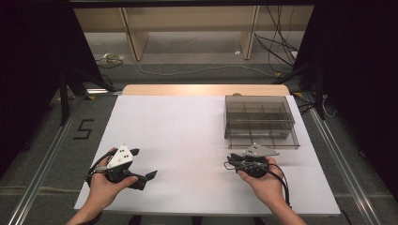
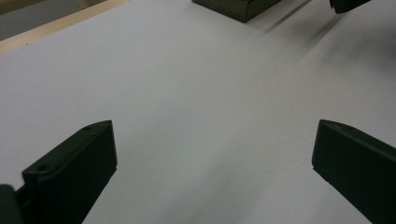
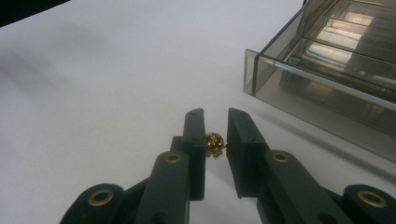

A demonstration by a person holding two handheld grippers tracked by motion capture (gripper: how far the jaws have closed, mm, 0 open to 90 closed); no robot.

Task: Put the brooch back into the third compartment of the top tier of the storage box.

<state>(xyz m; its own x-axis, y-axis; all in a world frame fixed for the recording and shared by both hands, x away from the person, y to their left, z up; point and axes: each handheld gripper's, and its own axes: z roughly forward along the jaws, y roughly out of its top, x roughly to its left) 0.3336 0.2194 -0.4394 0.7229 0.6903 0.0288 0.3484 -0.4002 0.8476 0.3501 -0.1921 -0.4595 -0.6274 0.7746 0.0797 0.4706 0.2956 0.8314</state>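
Note:
A tiny gold ornament [image 3: 215, 144] is pinched between the two black jaws of my right gripper [image 3: 216, 115], just above the white tabletop. In the high view the right gripper [image 1: 233, 160] sits in a hand at the front right, close to the front of a smoky clear compartment box [image 1: 259, 121]. That box [image 3: 327, 70] lies to the right of the jaws in the right gripper view. My left gripper [image 1: 142, 164] rests low at the front left, open wide with nothing between its jaws. Only bare white surface lies ahead of the left gripper [image 2: 212, 126].
The white tabletop [image 1: 178, 136] has a wooden strip [image 1: 202, 89] along its far edge. A corner of the box [image 2: 238, 7] shows at the top of the left gripper view. Cables and wooden furniture legs lie on the floor beyond the table.

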